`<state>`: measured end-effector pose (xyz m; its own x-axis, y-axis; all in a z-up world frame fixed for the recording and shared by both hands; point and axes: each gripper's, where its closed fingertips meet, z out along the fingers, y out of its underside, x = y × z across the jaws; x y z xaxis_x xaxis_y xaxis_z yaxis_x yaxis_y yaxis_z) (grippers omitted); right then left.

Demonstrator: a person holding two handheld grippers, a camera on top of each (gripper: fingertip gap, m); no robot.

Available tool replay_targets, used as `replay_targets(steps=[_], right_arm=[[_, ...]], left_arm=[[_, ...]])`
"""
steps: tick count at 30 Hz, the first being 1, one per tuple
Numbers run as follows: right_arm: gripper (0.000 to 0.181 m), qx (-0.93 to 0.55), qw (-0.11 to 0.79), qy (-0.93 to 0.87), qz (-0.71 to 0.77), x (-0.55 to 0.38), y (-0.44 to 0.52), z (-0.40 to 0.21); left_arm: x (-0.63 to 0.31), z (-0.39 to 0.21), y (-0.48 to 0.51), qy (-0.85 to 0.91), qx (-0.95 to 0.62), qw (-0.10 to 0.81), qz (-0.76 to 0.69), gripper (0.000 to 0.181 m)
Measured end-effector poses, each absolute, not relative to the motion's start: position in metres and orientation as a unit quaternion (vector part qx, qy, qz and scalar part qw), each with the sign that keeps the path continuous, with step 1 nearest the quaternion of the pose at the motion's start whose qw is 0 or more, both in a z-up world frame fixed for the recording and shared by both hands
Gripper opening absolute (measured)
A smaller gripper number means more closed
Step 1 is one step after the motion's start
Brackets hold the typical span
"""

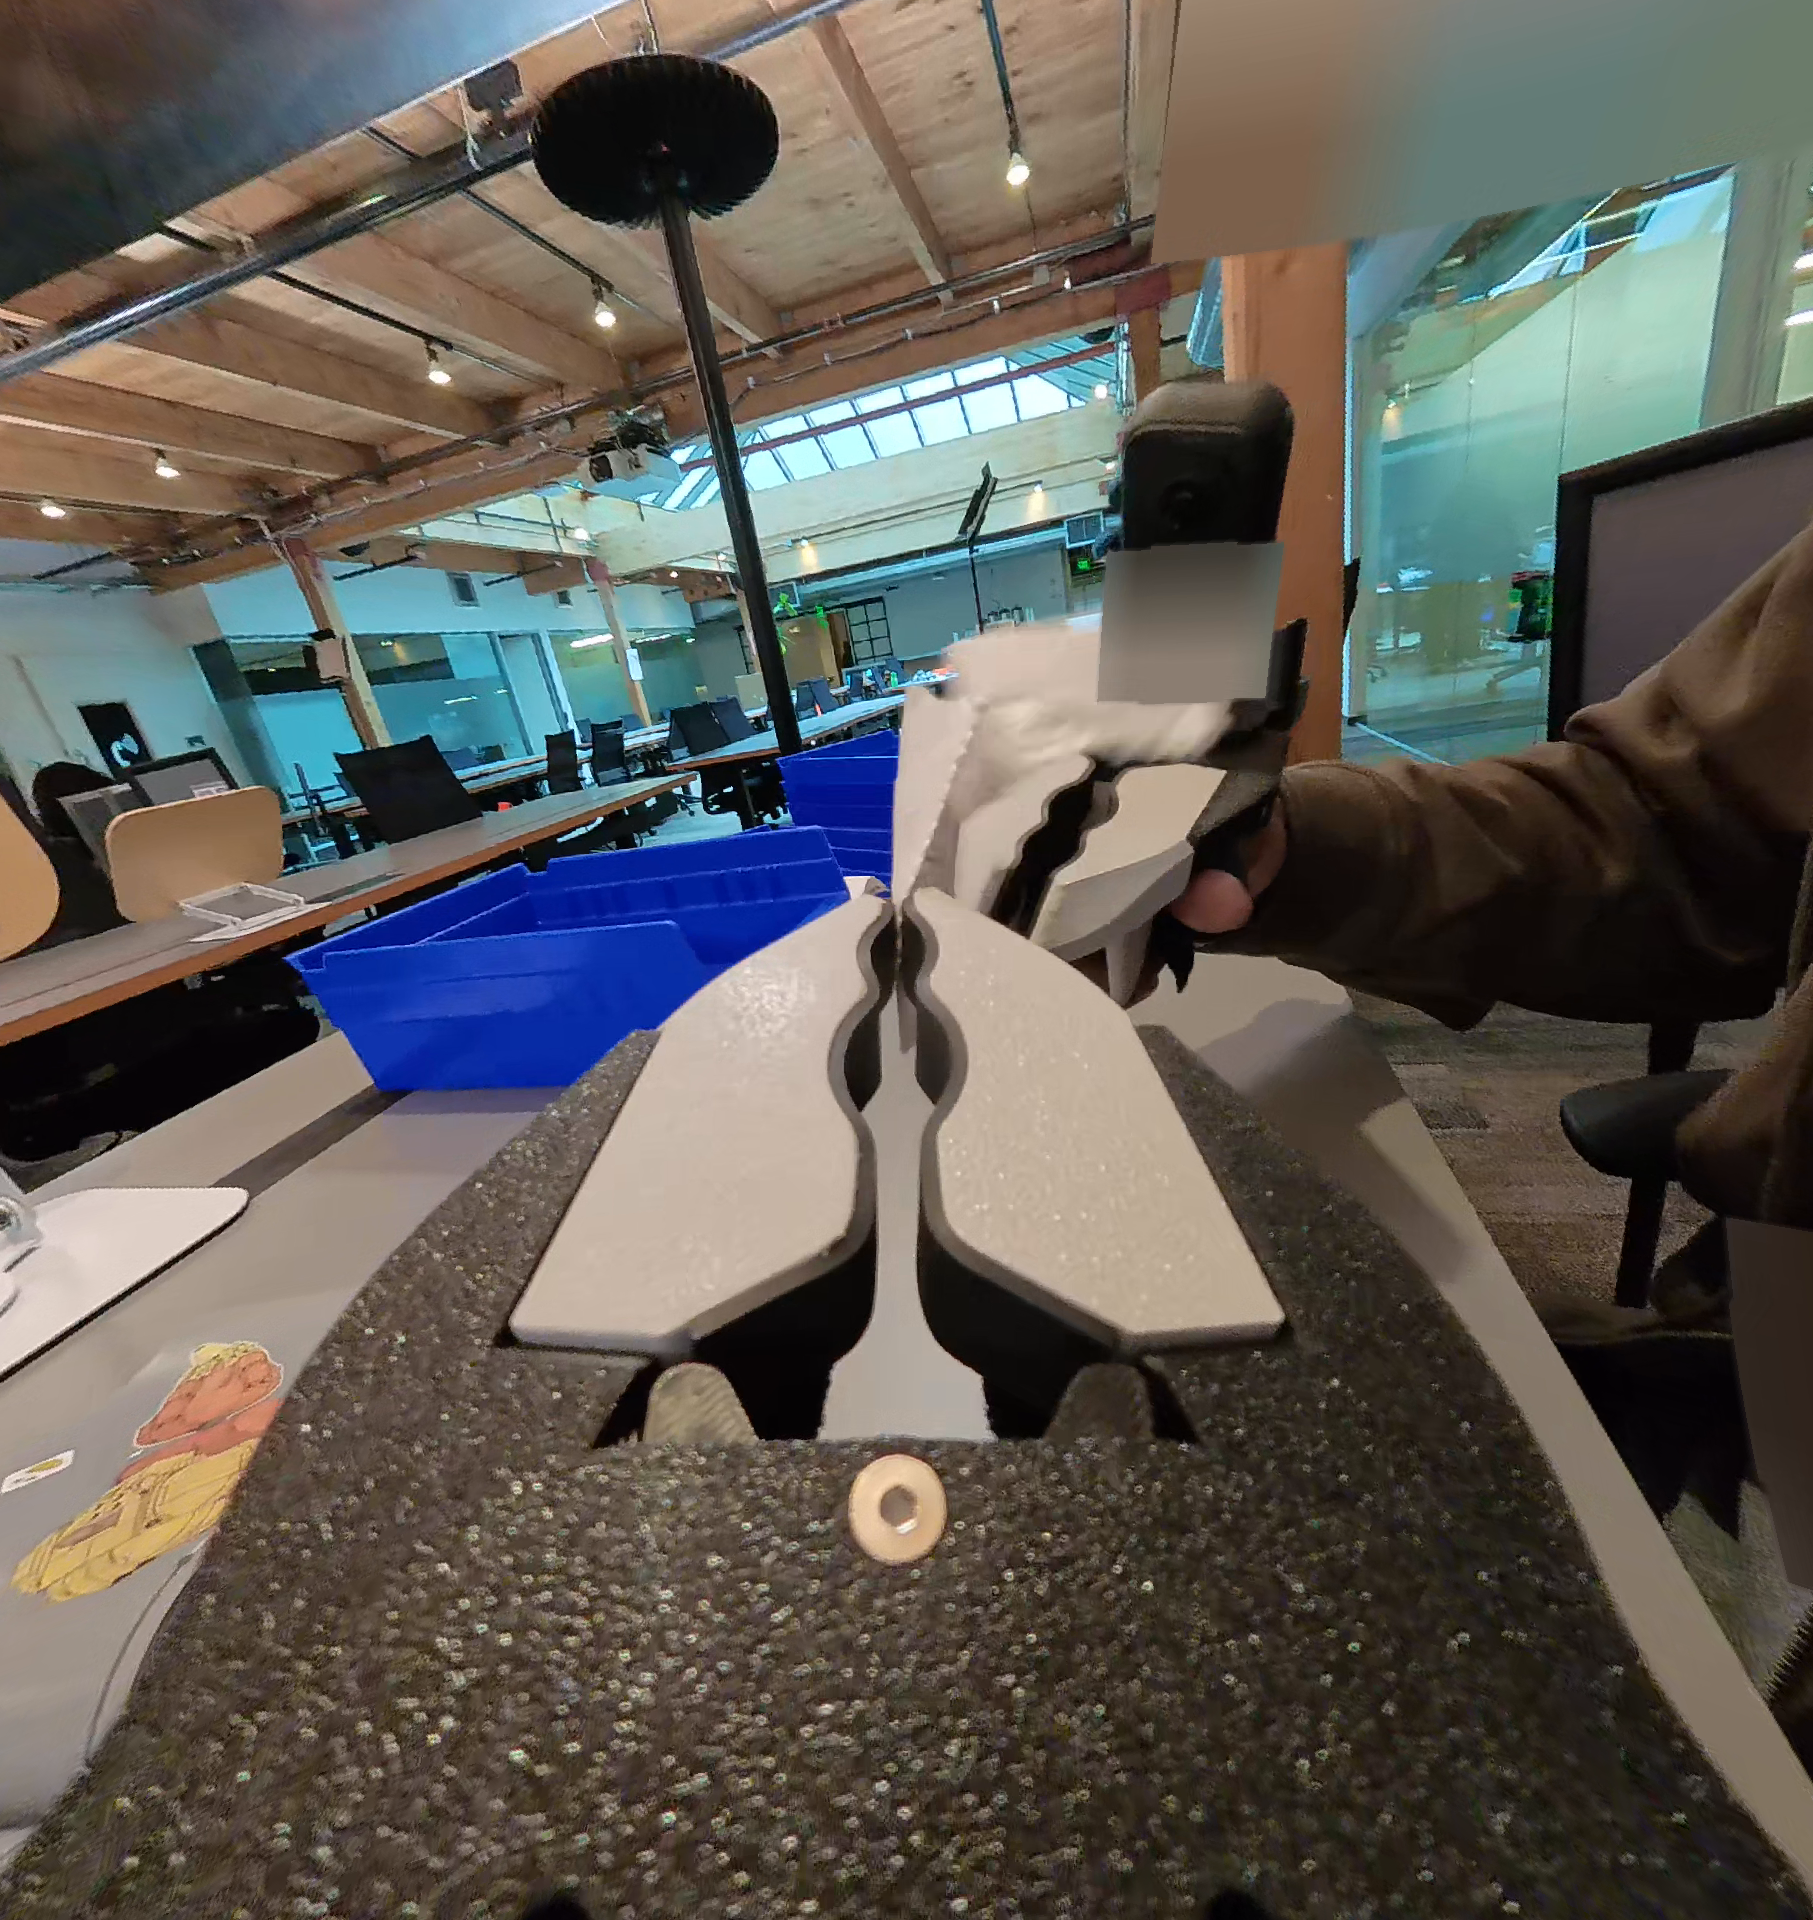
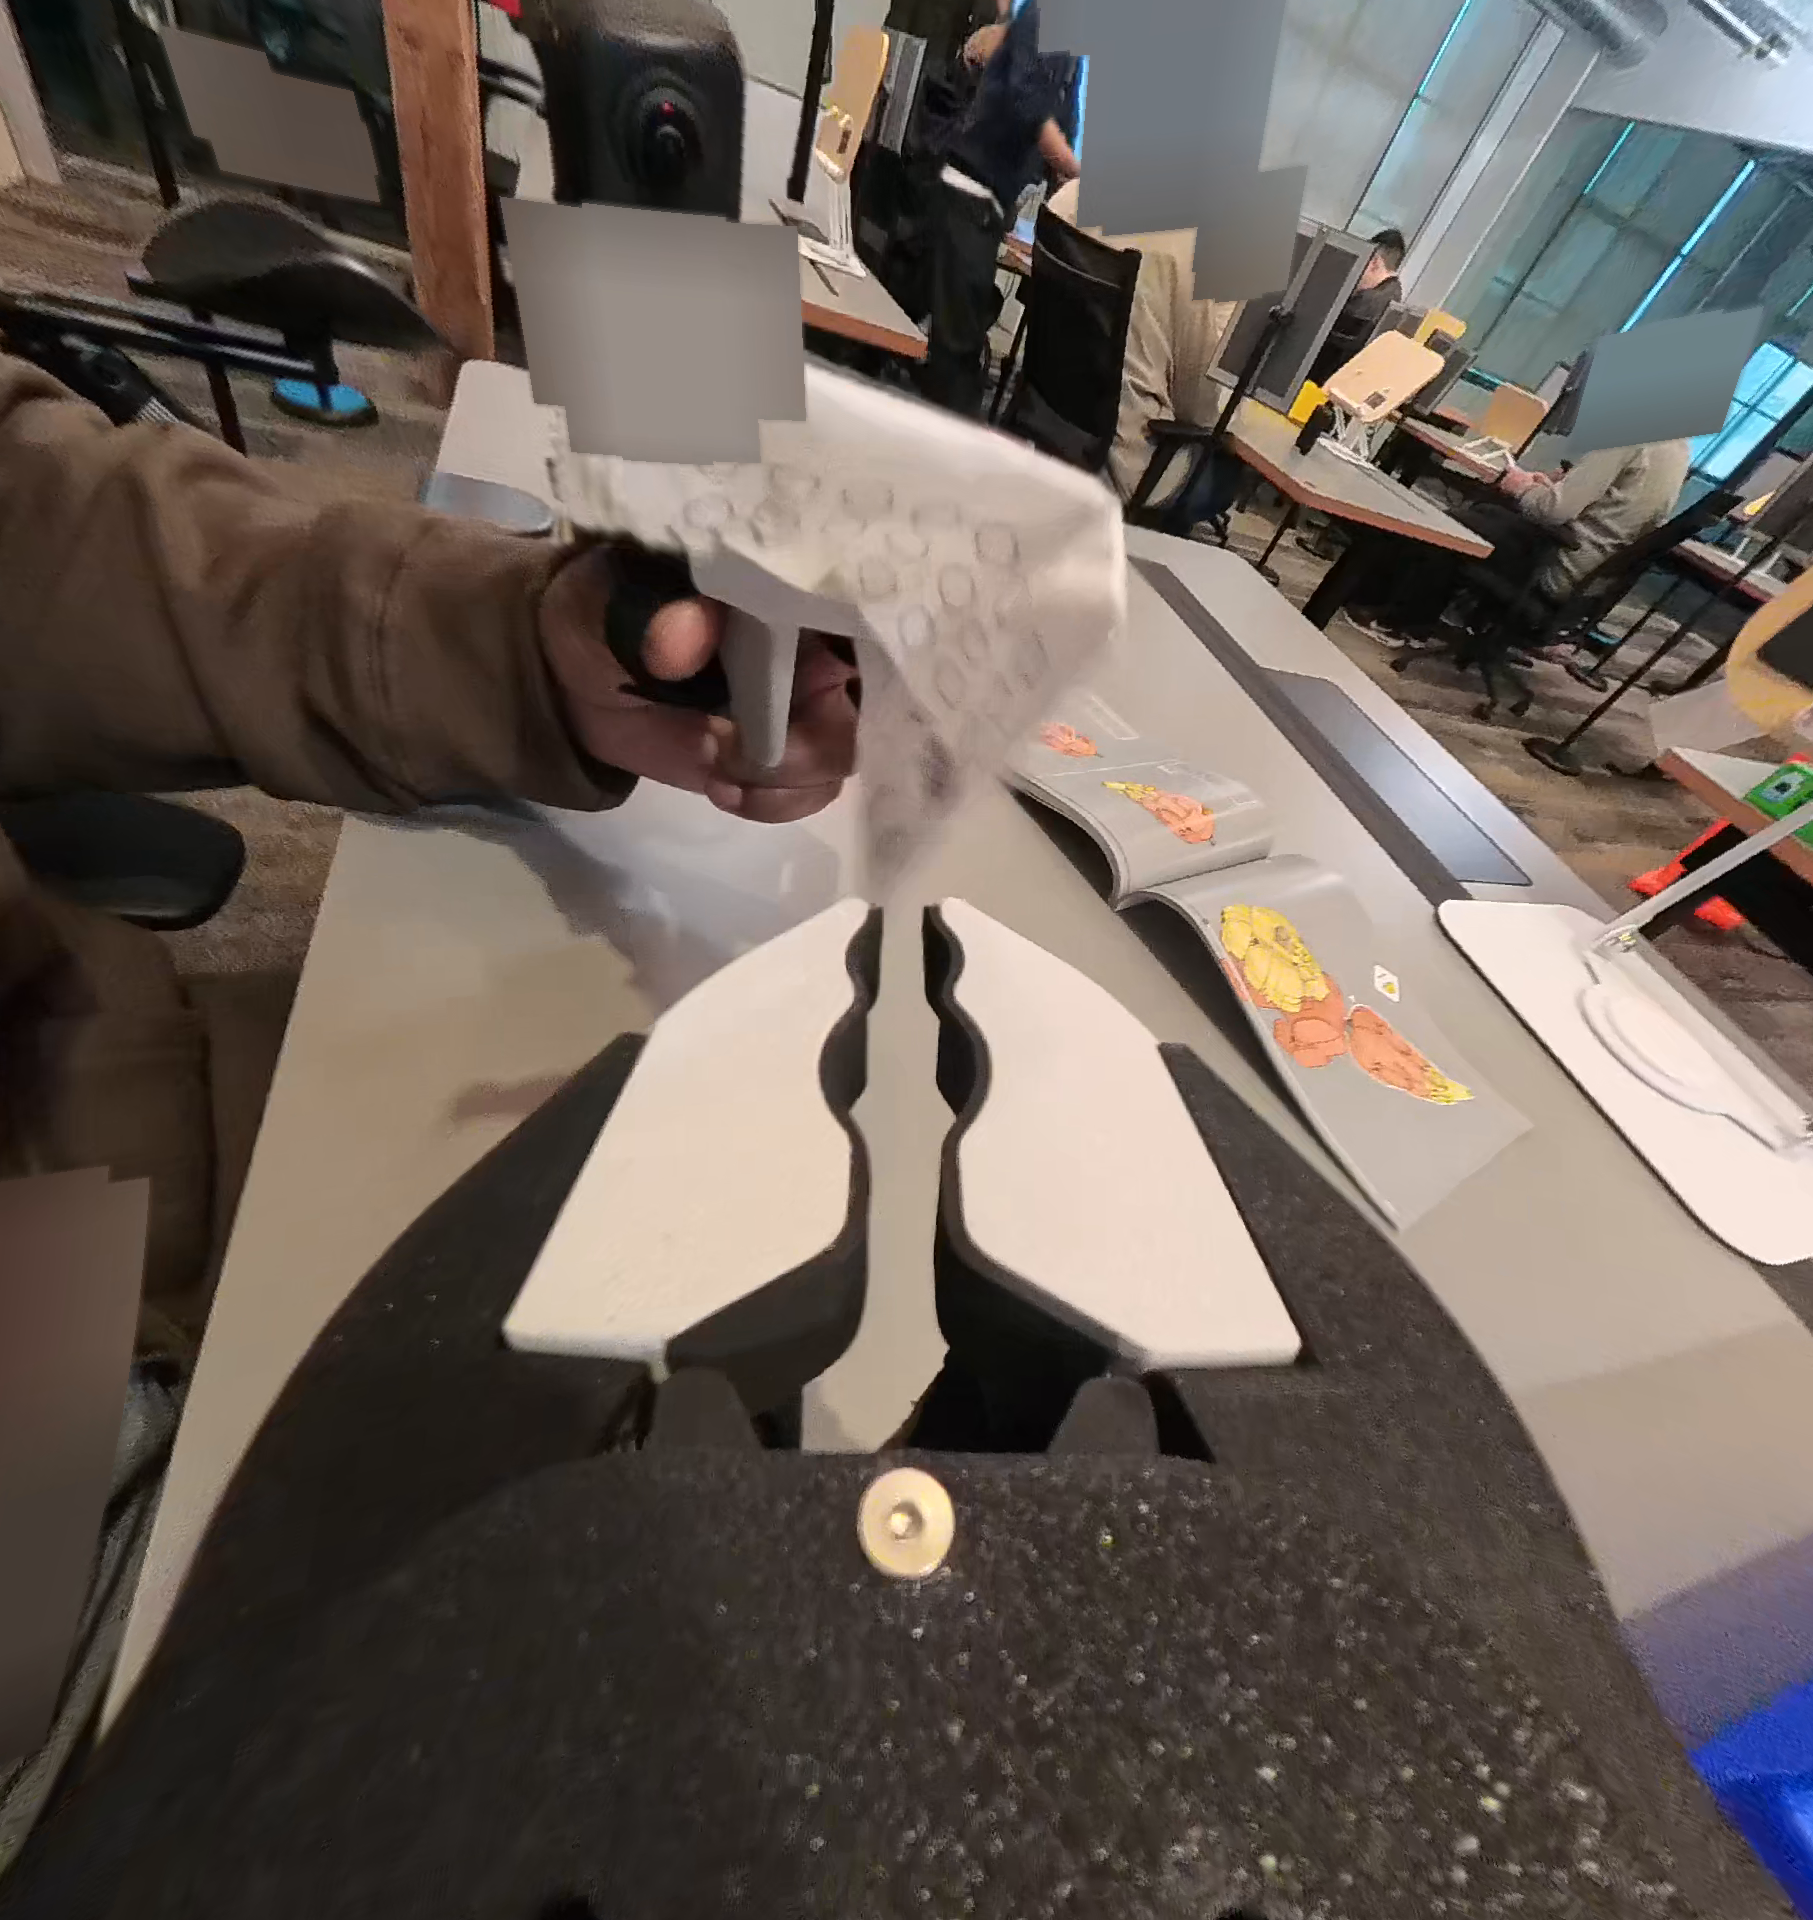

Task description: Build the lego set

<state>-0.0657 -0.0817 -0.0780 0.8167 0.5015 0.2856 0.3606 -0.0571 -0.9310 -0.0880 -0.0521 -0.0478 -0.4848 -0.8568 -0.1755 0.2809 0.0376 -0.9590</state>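
My left gripper (image 1: 900, 920) is shut on the lower edge of a white paper bag (image 1: 943, 769) that rises crumpled from its fingertips above the grey table (image 1: 362, 1195). My right gripper (image 2: 902, 914) stands open with a narrow gap between its fingers. The blurred lower corner of the bag (image 2: 943, 582) hangs right at its tips, and no pad presses on it. Round brick shapes show through the bag. In the left wrist view the right gripper (image 1: 1016, 904) sits close to the right, its fingers beside the bag. In the right wrist view the bag hides the left gripper's fingers.
Blue bins (image 1: 569, 966) stand at the table's far side. An open instruction booklet (image 2: 1297, 997) lies to the right, and it also shows in the left wrist view (image 1: 154, 1475). A white stand base (image 2: 1608, 1060) lies beyond it. A person's brown sleeve (image 2: 258, 623) reaches in. Tip to tip, the grippers are about 6 centimeters apart.
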Motion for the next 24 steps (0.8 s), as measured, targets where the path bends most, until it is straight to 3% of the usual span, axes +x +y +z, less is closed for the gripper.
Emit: replay_targets(steps=[12, 17, 24], right_arm=[[0.023, -0.717, 0.633, -0.274, 0.097, -0.067, -0.062, -0.085], [0.001, -0.699, 0.643, -0.293, 0.11, -0.074, -0.056, -0.088], [0.0, -0.695, 0.647, -0.294, 0.106, -0.072, -0.054, -0.094]], left_arm=[[-0.094, -0.056, -0.043, 0.566, -0.262, 0.445, -0.643, 0.001], [-0.098, -0.06, -0.042, 0.567, -0.263, 0.423, -0.656, 0.0], [-0.096, -0.071, -0.033, 0.588, -0.296, 0.416, -0.627, 0.009]])
